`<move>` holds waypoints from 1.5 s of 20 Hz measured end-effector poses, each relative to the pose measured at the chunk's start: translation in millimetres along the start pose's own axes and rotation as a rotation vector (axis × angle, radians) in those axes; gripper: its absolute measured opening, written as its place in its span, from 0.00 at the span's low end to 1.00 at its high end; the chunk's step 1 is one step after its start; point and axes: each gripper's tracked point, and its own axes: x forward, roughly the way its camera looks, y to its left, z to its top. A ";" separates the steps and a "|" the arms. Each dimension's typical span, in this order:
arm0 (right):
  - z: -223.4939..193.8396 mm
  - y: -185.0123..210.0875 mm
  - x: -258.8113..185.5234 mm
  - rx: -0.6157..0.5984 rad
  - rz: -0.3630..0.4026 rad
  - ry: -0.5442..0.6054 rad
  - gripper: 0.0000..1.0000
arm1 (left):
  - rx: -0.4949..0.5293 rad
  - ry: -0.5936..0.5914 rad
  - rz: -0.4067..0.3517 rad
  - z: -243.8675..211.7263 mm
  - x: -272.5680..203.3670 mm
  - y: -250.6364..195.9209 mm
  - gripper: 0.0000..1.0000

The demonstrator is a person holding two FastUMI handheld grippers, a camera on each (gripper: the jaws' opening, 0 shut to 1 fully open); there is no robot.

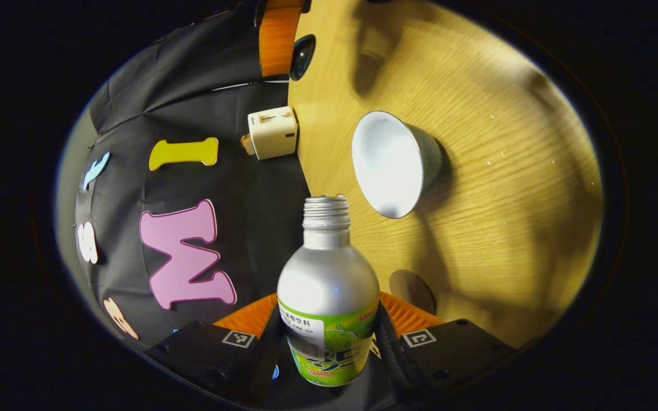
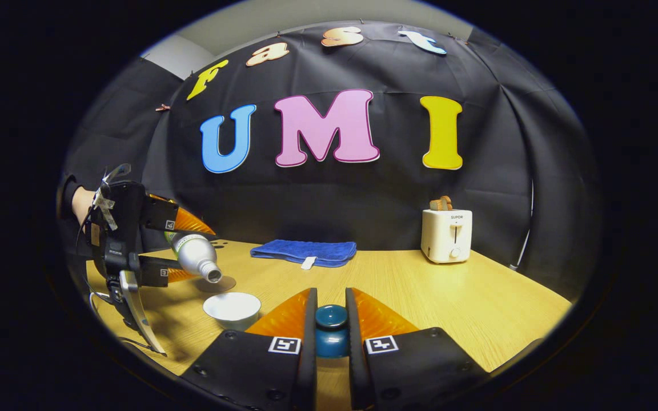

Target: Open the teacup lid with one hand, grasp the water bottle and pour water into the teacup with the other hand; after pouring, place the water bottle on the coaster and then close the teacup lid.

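Desk: pale wood-grain desk [image 2: 420, 285], lit unevenly, with soft shadows across it.
Room: black cloth wall [image 2: 334, 205] behind the desk; a strip of pale wall above it.
Landmark: white cup [image 2: 232, 309], open and standing on the desk.
Bottle: silver bottle [image 1: 328, 297] with a green label, uncapped, tipped on its side just above and left of the cup, mouth toward the cup.
Coaster: round brown coaster [image 2: 216, 283] flat on the desk just behind the cup.
Lid: dark blue lid [image 2: 330, 331], right of the cup and nearer the camera.
Left hand-held gripper [image 1: 329, 342]: fingers closed on the bottle's lower body, one on each side.
Right hand-held gripper [image 2: 330, 325]: fingers nearly together, pressing the lid from both sides.
Left gripper view alone: the bottle's threaded neck, the cup's white inside, the desk turned on edge.
Right gripper view alone: a folded blue towel [image 2: 304, 252] behind the cup; a white toaster [image 2: 446, 234] far right of it.
Pose: a hand [image 2: 80, 205] holds the left hand-held gripper rolled sideways, left of the cup.
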 end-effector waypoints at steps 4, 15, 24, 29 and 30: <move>0.1 0.0 -0.3 0.000 0.000 0.000 0.27 | 0.058 0.008 -0.021 -4.2 2.7 1.3 0.78; 0.3 -0.2 -0.5 0.000 0.000 0.000 0.27 | 0.245 0.011 -0.023 -3.8 3.1 13.8 0.79; 0.7 -2.5 -0.8 0.000 -0.025 0.000 0.27 | 0.332 0.005 -0.024 0.4 1.9 23.4 0.79; 0.5 -2.4 -0.8 0.000 -0.026 -0.001 0.26 | 0.401 0.021 -0.029 2.3 -0.1 27.6 0.79; 0.2 -2.4 -0.7 0.000 -0.026 -0.001 0.27 | 0.406 0.027 -0.033 1.1 0.4 28.9 0.79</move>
